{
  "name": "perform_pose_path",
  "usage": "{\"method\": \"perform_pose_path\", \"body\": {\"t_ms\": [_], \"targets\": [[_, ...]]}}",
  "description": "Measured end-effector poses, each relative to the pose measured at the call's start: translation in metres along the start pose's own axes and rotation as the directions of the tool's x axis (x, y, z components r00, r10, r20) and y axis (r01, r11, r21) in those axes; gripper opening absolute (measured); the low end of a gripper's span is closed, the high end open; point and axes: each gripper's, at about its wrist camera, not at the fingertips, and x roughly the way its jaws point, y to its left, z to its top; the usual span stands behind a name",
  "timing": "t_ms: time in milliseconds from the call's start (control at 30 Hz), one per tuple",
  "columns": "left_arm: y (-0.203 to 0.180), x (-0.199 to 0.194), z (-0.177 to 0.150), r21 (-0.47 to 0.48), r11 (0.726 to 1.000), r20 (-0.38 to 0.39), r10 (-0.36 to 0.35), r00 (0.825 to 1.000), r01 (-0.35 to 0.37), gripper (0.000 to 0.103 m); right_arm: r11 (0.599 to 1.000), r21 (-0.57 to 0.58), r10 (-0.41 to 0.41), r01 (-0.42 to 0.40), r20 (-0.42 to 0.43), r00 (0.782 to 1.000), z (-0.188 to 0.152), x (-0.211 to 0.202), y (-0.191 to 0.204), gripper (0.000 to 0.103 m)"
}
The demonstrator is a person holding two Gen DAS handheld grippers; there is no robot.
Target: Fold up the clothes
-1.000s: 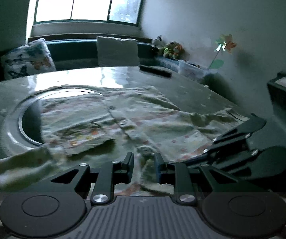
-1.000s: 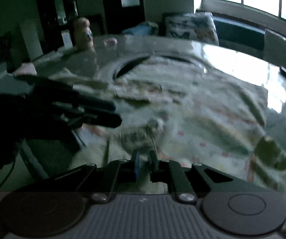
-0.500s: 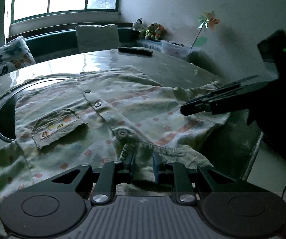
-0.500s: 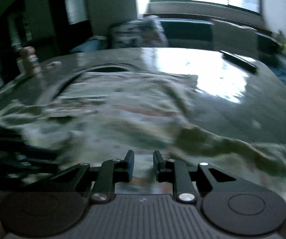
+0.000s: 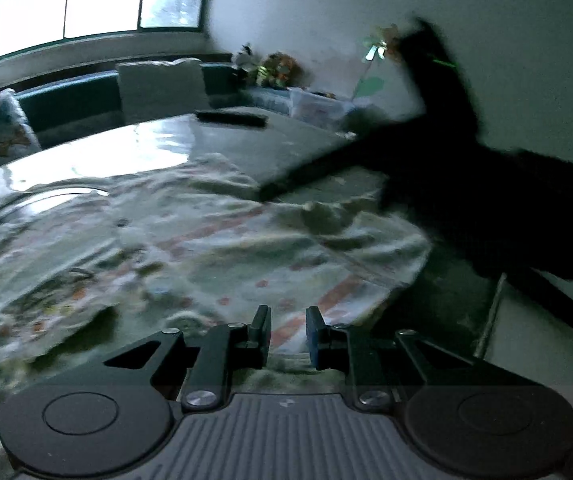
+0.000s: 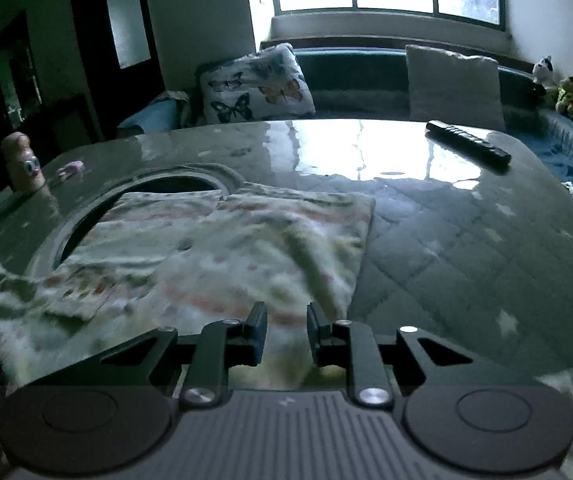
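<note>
A pale flowered shirt lies spread on the glossy table, buttons up, its pocket at the left. My left gripper hovers at the shirt's near edge, jaws a narrow gap apart. Cloth shows under and behind the gap, not pinched. In the right wrist view the shirt lies ahead and to the left. My right gripper is open by a similar gap over its near right part, gripping nothing. From the left wrist view the right gripper is a dark blur raised above the shirt's right side.
A black remote lies at the table's far right. A round recess in the tabletop sits partly under the shirt. A small figurine stands at the far left edge. Cushions line a bench under the window.
The right gripper, shut on a bunch of cloth a second ago, has let go and swung right over the shirt. The left gripper slid right, away from the collar.
</note>
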Motion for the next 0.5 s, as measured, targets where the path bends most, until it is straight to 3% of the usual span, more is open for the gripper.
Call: {"method": "perform_pose_path", "body": {"t_ms": [200,500], "targets": [[-0.011,0.015,-0.006,0.037,0.997,-0.051,-0.070,0.996,0.072,0.021,0.998,-0.034,-0.045,0.044,-0.023,0.999,0.018,0.049,-0.009,0.018],[-0.010,0.015,-0.008,0.043,0.993,-0.056,-0.104,0.993,0.106,0.020,0.995,-0.024,-0.096,0.096,0.008,0.995,0.056,0.101,-0.019,0.018]]}}
